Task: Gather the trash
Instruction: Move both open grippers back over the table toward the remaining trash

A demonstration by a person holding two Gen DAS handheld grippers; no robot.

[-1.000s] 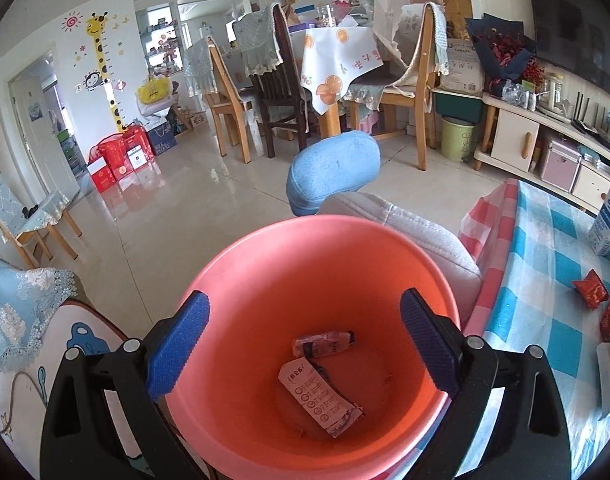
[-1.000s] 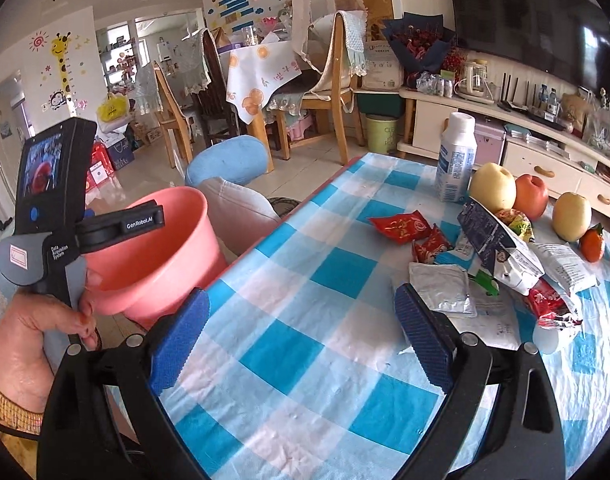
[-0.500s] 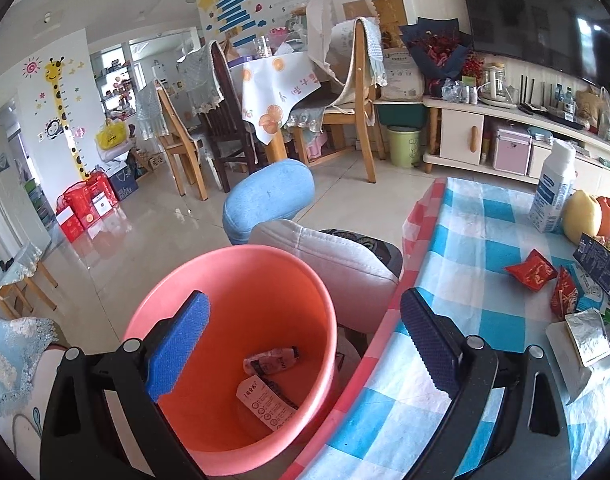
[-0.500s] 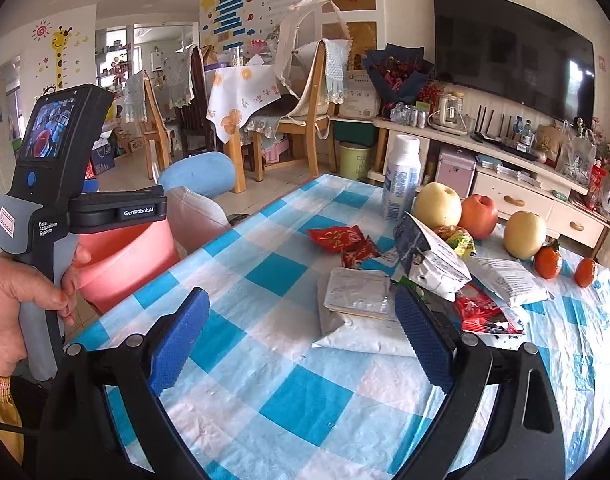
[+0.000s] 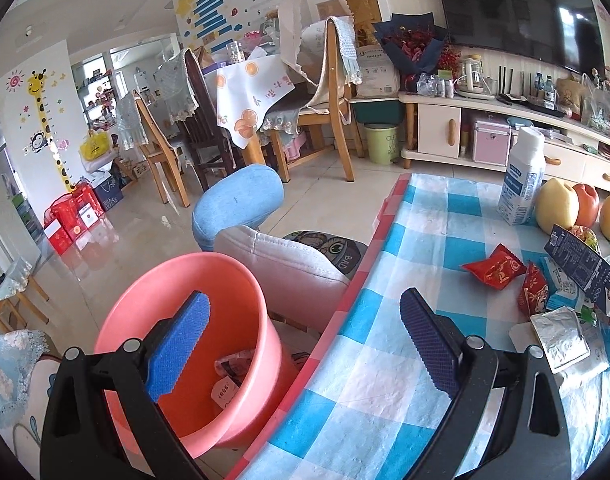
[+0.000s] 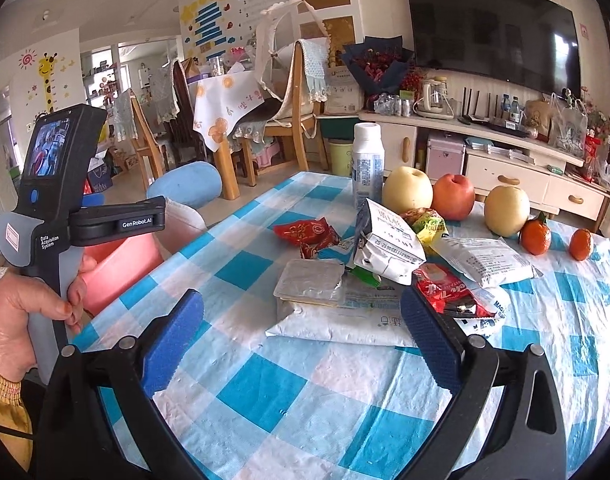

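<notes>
A pink bucket [image 5: 241, 280] stands on the floor against the table's edge, with a couple of wrappers [image 5: 233, 364] in its bottom. My left gripper [image 5: 303, 296] hangs open and empty, one finger over the bucket, the other over the checked tablecloth [image 5: 385, 360]. In the right wrist view, a pile of trash lies ahead: a silver foil packet [image 6: 311, 282] on a flat white bag [image 6: 345, 320], a crushed white carton [image 6: 389, 244] and red wrappers [image 6: 301, 232]. My right gripper [image 6: 301, 296] is short of the pile, its jaws opening, nothing gripped.
A white bottle [image 6: 368, 160], pears and an apple [image 6: 453, 196] and two oranges [image 6: 535, 236] stand behind the trash. A grey cushioned chair [image 5: 281, 264] and a blue stool [image 5: 241, 196] are beside the bucket. A hand [image 6: 13, 312] holds the left gripper's handle at the left.
The left gripper has swung right from above the bucket to the table's edge. The right gripper has moved across the table to the wrapper pile, and its jaws look slightly wider.
</notes>
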